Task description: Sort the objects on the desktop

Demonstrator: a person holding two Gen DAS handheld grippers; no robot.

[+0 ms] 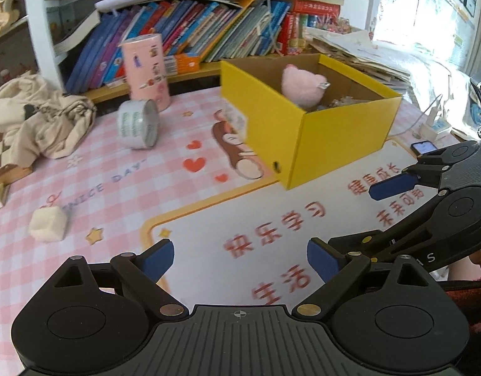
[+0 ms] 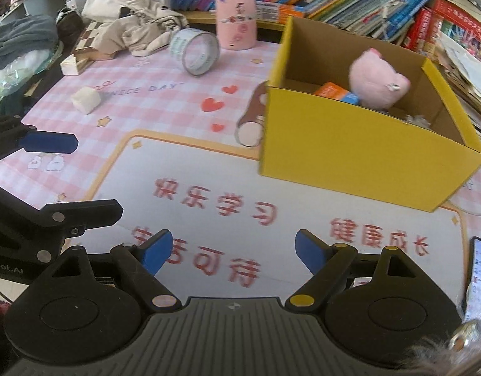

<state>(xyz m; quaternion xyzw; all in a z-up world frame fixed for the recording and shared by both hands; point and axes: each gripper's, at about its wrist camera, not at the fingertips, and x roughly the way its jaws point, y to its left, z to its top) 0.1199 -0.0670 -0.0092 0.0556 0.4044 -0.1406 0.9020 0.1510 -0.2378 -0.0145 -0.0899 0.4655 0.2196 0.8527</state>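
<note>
Both grippers, left and right, are released and empty above the mat's near edge; approach the tape, near the far edge, squarely

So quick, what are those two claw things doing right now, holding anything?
Left gripper: open, holding nothing.
Right gripper: open, holding nothing.

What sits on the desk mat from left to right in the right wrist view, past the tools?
White cube → tape roll → pink canister → yellow box with the pink plush toy inside → phone at the right edge.
</note>
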